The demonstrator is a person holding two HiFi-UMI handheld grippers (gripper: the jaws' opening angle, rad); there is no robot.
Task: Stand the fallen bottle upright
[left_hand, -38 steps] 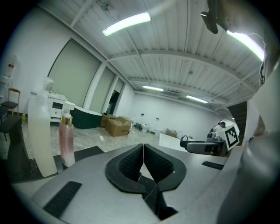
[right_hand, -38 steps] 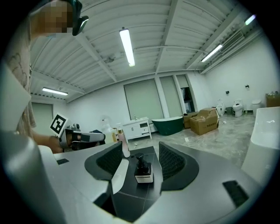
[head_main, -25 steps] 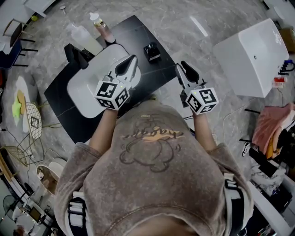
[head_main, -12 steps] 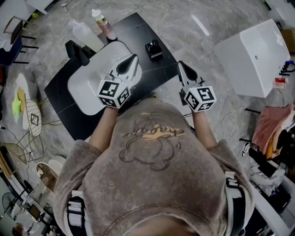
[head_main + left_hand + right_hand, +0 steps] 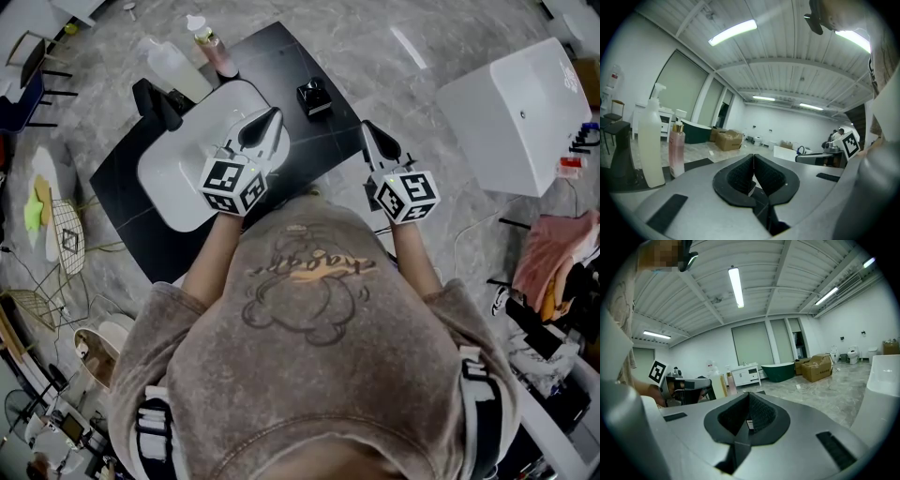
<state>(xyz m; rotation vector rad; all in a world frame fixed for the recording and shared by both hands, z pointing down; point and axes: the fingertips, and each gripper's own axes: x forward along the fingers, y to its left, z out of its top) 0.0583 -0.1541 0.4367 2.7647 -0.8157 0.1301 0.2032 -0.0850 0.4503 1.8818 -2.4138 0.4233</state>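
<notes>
Head view: both grippers sat just above centre frame, over the near side of the black tabletop [image 5: 281, 61].

Left gripper [image 5: 273, 117] was over the white basin [image 5: 173, 178], left of centre. Its own view showed the jaws pressed together, pads touching, nothing between them.

Right gripper [image 5: 368, 129] was right of centre, at the tabletop's right edge. Jaws were fully closed as well and empty, with only a small white label showing at the pad seam.

Bottles: white spray bottle [image 5: 172, 67] and pink bottle [image 5: 216, 54] were in the upper left of the head view, at the tabletop's far corner. They stood just beside each other and well apart from both grippers. The left gripper view had them at frame left, both upright. The pink one, with a gold collar and white pump, was right of the spray bottle. I couldn't tell which of the two was the task's bottle. Neither gripper touched either.

Other:
- A black stand [image 5: 155, 103] sat at the basin's upper-left end.
- A small black box [image 5: 314, 97] sat on the tabletop, up-frame of the gap between the two grippers.
- A big white box [image 5: 511, 112] was upper right.
- A pink cloth [image 5: 562, 253] was at the right edge.
</notes>
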